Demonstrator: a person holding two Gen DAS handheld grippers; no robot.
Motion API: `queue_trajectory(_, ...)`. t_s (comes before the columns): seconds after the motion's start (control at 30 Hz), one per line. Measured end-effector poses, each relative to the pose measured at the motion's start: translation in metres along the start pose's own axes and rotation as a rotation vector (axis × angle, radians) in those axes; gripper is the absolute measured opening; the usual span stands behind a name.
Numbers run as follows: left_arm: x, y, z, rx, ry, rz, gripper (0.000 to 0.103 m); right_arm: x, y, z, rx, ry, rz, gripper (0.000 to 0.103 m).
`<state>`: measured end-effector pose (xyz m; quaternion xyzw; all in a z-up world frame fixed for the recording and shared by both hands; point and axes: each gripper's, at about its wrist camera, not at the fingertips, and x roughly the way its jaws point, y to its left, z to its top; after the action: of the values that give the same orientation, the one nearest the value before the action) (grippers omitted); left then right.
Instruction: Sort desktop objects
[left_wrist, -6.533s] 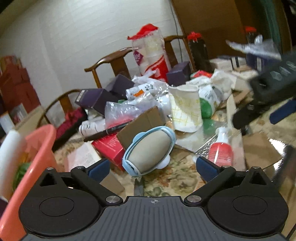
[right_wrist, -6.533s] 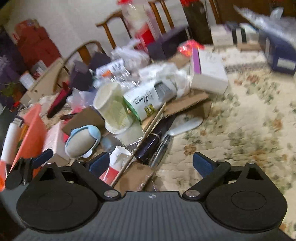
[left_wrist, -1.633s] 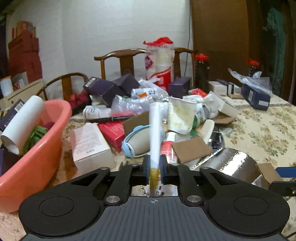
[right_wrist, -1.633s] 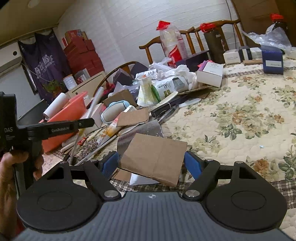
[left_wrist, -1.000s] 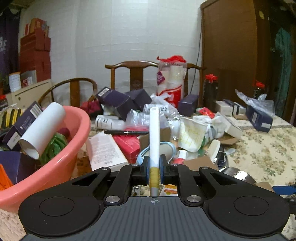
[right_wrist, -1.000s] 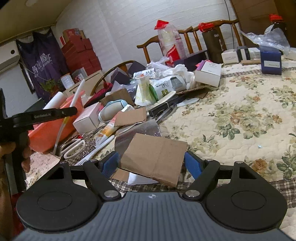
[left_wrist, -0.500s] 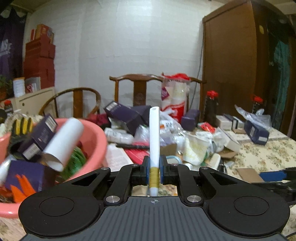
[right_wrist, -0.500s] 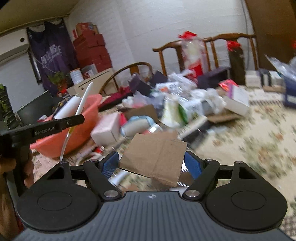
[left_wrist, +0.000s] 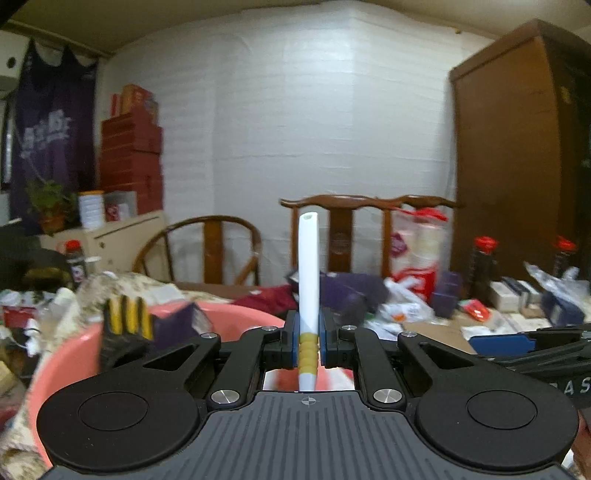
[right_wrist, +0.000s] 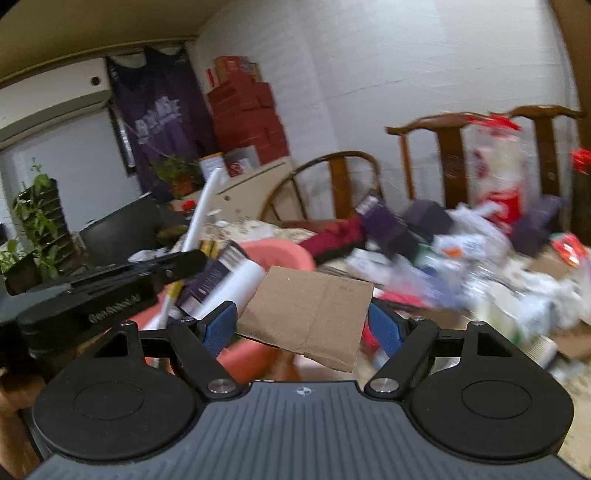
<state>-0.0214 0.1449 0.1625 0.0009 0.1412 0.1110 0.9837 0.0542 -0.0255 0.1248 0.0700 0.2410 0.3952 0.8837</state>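
My left gripper (left_wrist: 308, 341) is shut on a white tube with a yellow ribbed band (left_wrist: 308, 273), held upright above the pink basin (left_wrist: 62, 365). In the right wrist view the left gripper (right_wrist: 173, 266) and its white tube (right_wrist: 201, 210) hang over the basin (right_wrist: 284, 254). My right gripper (right_wrist: 304, 323) holds a brown cardboard piece (right_wrist: 310, 317) between its blue pads, just right of the basin. The basin holds a white roll (right_wrist: 240, 280), a purple box (right_wrist: 210, 277) and a black-and-yellow item (left_wrist: 125, 325).
A cluttered table (right_wrist: 569, 384) stretches right with purple boxes (right_wrist: 388, 221), plastic bags and a red-and-white package (right_wrist: 495, 177). Wooden chairs (left_wrist: 365, 229) stand behind it. Red boxes (left_wrist: 131, 155) are stacked at the back left. Red-capped bottles (left_wrist: 484, 266) stand at the right.
Both grippers have risen and swung left toward the pink basin, which now lies under the left gripper. The tube and the cardboard stay gripped. The view is motion-blurred.
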Motion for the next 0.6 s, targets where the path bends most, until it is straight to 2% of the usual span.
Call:
queue_trajectory(0.27, 0.018, 0.059, 0.004, -0.052, 0.028, 0.118, 0.005, 0.061, 0.045, 0.019, -0.029, 0.049, 0.056, 0.081)
queue_trajectory(0.6, 0.051, 0.111, -0.023, -0.087, 0.111, 0.225, 0.005, 0.122, 0.068, 0.014, -0.046, 0.123, 0.078, 0.081)
